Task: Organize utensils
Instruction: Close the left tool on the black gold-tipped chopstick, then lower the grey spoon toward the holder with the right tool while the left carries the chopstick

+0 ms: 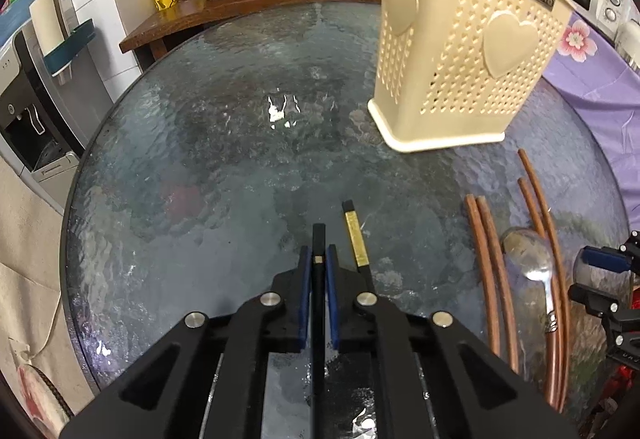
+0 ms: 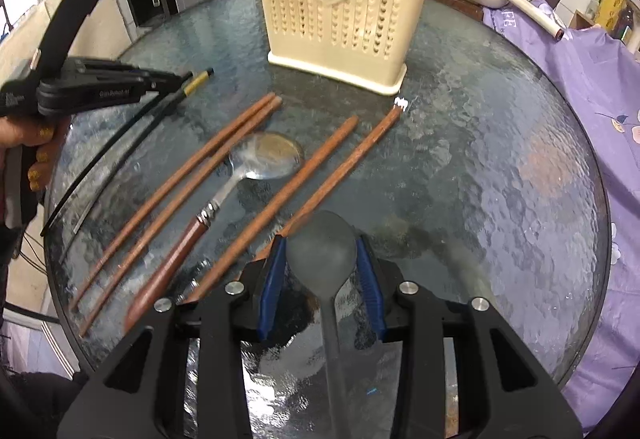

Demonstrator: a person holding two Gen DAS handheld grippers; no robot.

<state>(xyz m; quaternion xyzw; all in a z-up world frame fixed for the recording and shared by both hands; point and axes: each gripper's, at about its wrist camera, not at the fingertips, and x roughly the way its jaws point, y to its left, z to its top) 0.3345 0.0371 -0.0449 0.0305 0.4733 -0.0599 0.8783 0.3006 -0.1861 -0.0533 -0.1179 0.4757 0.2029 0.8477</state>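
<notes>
Rippled glass table (image 1: 200, 159) looked slick; left gripper (image 1: 319, 259) pinched a thin, stiff chopstick (image 1: 319, 239) near its end; right gripper (image 2: 321, 259) clasped a light grey spoon (image 2: 320, 243) by the bowl.

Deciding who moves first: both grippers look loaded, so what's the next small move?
Probably lift the left gripper, shut on one black chopstick, toward the cream perforated plastic holder. Its gold-banded mate lies loose alongside.

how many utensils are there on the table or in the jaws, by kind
brown wooden chopsticks: 4
black chopsticks: 2, one in the left gripper
spoons: 2, a metal spoon on the table and a grey spoon in the right gripper
total: 8
</notes>
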